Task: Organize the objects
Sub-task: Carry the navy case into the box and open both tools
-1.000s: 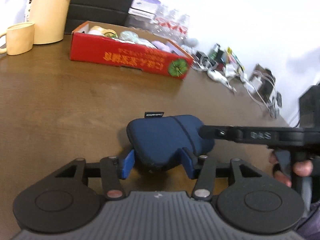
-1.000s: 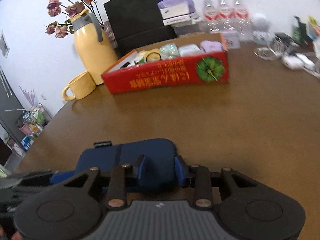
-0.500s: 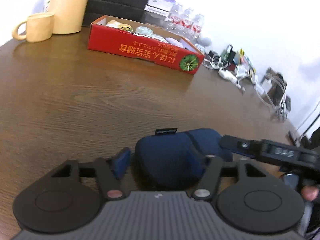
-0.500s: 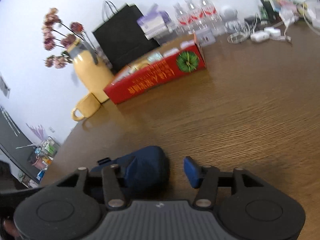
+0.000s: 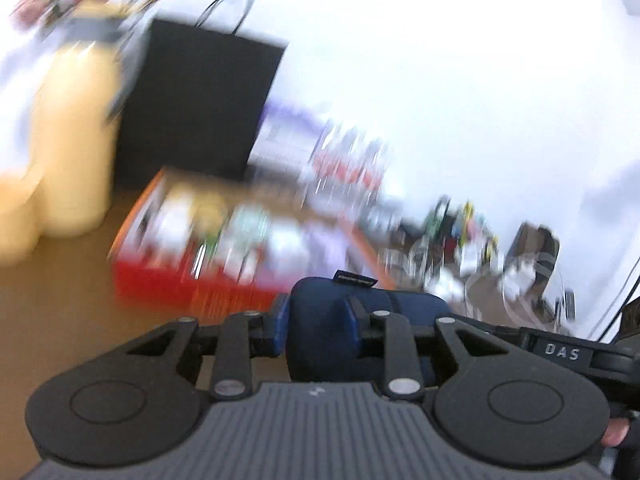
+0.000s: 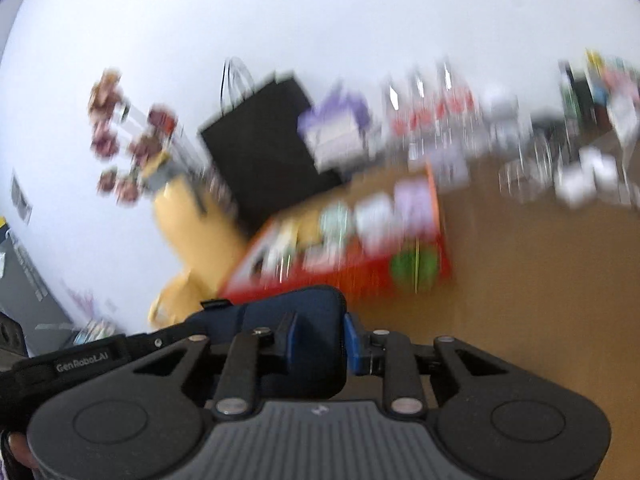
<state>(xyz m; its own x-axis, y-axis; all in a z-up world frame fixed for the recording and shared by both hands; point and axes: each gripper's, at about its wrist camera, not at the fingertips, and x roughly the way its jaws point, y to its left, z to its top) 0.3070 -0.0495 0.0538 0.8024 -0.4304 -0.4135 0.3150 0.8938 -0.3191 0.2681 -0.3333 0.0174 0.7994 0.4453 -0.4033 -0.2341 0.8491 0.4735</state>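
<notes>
A dark blue soft pouch (image 5: 320,320) is held up off the table between both grippers. My left gripper (image 5: 318,320) is shut on its left end. My right gripper (image 6: 320,336) is shut on its right end; the pouch (image 6: 280,312) shows in the right wrist view too. A red cardboard box (image 5: 192,256) with several small packets lies on the brown table beyond the pouch, and it also shows in the right wrist view (image 6: 352,264). Both views are blurred by motion.
A yellow jug (image 5: 72,140) and yellow mug (image 5: 12,216) stand left of the box. A black paper bag (image 5: 200,100) and water bottles (image 5: 352,160) stand behind it. Cables and small gadgets (image 5: 480,248) lie to the right.
Both grippers closed on the pouch and lifted it off the table. It has moved toward the red box, which now looms larger.
</notes>
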